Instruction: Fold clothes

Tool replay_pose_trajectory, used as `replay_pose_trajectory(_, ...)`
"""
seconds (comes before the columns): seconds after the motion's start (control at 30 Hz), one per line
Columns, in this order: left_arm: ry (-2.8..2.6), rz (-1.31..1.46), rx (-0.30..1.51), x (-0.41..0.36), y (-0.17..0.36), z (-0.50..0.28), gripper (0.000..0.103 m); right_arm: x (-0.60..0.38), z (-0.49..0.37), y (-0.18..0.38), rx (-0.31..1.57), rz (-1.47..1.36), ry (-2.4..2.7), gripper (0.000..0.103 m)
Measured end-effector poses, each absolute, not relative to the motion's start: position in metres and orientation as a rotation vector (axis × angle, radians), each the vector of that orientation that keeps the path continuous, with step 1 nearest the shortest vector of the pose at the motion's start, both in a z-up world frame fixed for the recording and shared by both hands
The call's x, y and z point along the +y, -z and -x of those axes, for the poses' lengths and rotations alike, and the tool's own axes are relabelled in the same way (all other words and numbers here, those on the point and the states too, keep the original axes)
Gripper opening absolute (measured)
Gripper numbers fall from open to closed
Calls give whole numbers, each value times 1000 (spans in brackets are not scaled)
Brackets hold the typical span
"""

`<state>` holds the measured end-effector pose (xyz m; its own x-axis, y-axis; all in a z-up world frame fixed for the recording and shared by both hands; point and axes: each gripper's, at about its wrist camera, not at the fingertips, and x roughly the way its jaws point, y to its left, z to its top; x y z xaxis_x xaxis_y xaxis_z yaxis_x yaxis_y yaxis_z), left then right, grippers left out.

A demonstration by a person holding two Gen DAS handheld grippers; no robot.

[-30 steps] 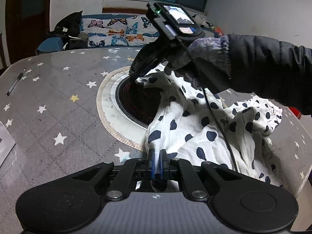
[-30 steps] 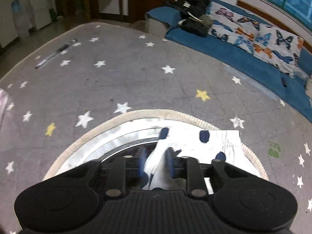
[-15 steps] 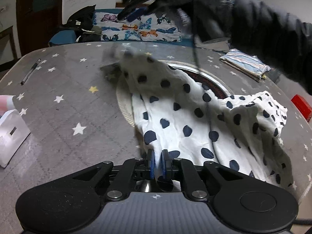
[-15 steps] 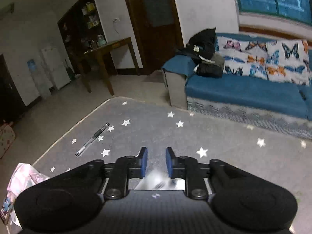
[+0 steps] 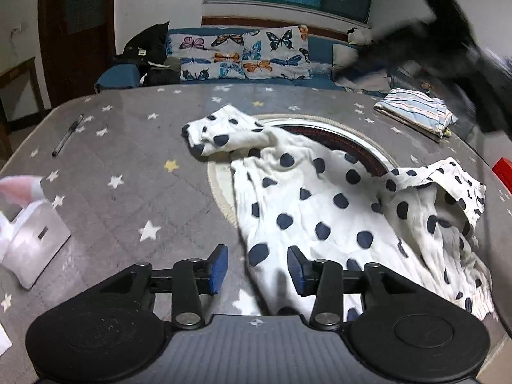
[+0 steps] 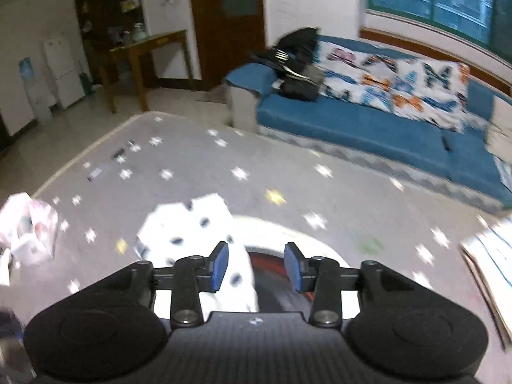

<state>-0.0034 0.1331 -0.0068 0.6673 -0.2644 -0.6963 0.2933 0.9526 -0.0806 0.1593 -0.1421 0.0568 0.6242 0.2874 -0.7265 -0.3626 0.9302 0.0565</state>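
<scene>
- Since the earlier frame, the white cotton garment with dark blue dots (image 5: 307,198) dropped flat onto the grey star-patterned tabletop (image 5: 128,147).
- Both grippers' fingers, left (image 5: 257,270) and right (image 6: 256,267), have just been opening; now apart, gripping nothing.

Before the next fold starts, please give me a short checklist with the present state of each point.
1. Left tool free of cloth: ok; jaws have just opened, the polka-dot garment lies between the pads, not pinched.
2. Right tool free: ok; jaws have just opened, nothing held.
3. Garment spread flat: not ok; the far end is bunched and the right side rumpled.
4. Garment fully on the table: cannot tell; the near edge is hidden behind the tool.
5. Pen clear of the garment: ok.
</scene>
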Motion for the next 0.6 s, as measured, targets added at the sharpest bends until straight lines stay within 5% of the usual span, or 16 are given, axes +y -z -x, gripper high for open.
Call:
replay_pose_trajectory(0.27, 340, -71, 763, 96, 2, 1, 62, -240, -92, -35, 890, 73, -189, 48)
replay_pose_trajectory(0.6, 590, -164, 745, 25, -1, 38, 61, -331, -25, 5, 970, 37, 14, 50)
